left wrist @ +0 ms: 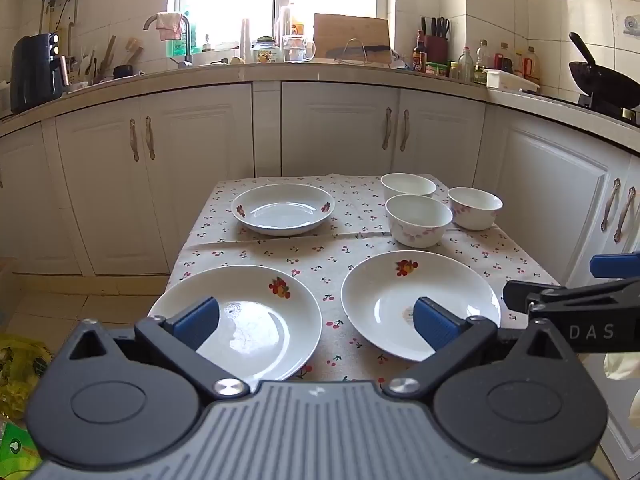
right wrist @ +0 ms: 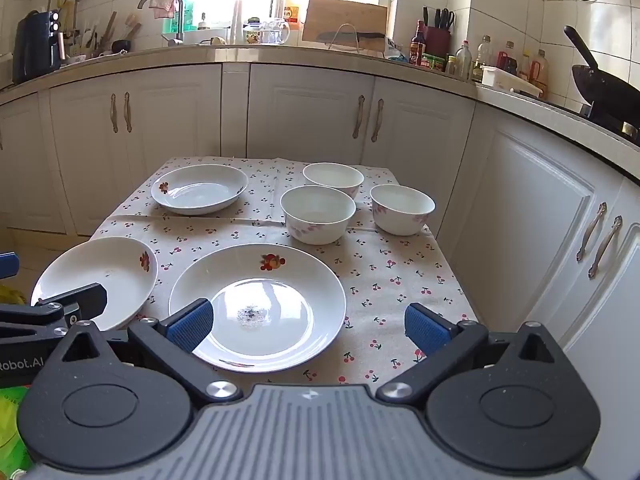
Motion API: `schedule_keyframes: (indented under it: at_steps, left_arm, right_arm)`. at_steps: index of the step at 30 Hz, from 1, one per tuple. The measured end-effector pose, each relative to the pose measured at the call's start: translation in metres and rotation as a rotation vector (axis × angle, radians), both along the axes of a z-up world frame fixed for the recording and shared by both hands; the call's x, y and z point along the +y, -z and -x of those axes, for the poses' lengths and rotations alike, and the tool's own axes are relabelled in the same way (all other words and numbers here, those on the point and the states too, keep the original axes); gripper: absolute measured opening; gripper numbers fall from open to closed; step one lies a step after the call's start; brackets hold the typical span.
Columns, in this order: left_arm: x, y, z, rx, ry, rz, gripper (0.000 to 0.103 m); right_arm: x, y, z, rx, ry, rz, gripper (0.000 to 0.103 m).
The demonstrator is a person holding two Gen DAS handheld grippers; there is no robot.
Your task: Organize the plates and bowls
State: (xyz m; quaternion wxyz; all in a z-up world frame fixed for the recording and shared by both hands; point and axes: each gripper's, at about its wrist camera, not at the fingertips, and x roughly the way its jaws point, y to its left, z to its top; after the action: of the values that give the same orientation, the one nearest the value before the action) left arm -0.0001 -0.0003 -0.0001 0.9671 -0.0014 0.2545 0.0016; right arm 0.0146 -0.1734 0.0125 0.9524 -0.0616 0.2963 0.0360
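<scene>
Nothing is stacked yet: 3 plates (right wrist: 256, 304) and 3 bowls (right wrist: 318, 214) lie apart on the table (right wrist: 400, 276). Left gripper (left wrist: 316, 322) and right gripper (right wrist: 308, 326) hover with jaws wide apart, empty. Next likely calls for gripping 1 near plate's rim.

Black handheld grippers with blue pads

Each gripper (left wrist: 316, 320) had black linkage arms, silver pivot screws, ribbed blue finger pads (right wrist: 191, 325) and a grooved grey body; white lettering on the side, seemingly "DAS", was cropped.
</scene>
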Motion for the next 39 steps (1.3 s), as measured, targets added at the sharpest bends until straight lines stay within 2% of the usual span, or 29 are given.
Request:
schedule_keyframes:
  at_steps: [8,9,15,39]
  left_arm:
    - [-0.011,-0.001,0.003,-0.006,-0.026,-0.024,0.102]
    - [-0.005,-0.002,0.003,-0.002,0.007,0.007,0.102]
    - [-0.005,-0.006,0.006,-0.002,0.014,0.012,0.102]
    - [-0.001,-0.007,0.005,-0.007,0.024,0.016,0.102]
  right_arm:
    - [0.0,-0.001,0.001,0.005,-0.008,-0.008,0.103]
    - [0.0,-0.001,0.0,0.006,-0.008,-0.008,0.103]
    - [-0.007,-0.008,0.001,-0.006,0.002,-0.01,0.103]
    - [0.0,-0.002,0.004,-0.02,0.007,0.009,0.103]
